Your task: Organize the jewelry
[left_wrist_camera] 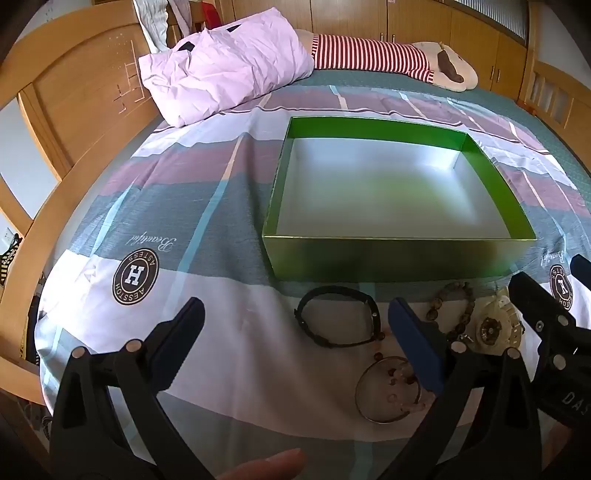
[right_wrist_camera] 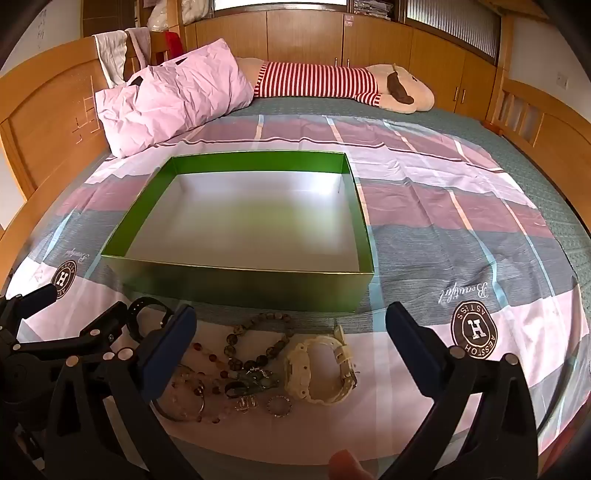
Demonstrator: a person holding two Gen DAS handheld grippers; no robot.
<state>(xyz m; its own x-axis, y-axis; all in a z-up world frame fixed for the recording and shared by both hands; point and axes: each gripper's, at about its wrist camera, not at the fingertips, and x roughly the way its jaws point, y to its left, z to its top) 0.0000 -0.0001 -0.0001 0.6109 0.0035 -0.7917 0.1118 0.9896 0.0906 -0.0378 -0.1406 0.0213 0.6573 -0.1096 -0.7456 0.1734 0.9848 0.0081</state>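
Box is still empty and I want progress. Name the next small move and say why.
Probably lower the right tongs onto the cream watch and close. Both tongs stand open and hold nothing, the green box is empty, and the watch lies between the right fingers, apart from the tangled beads.

Wooden bed (right_wrist_camera: pixel 44 122) (daylit), wall cupboards (right_wrist_camera: pixel 303 33)

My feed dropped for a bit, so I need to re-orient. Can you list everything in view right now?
box: 1, green, empty, on bedspread
black strap: 1, left of the pile
bead bracelet: 1, brown, before the box
watch: 1, cream, right of the pile
small ring: 1, silver, near edge
clear bangle: 1, nearest left
pillow: 1, pink, far left
plush toy: 1, striped, far side
left gripper: open
right gripper: open
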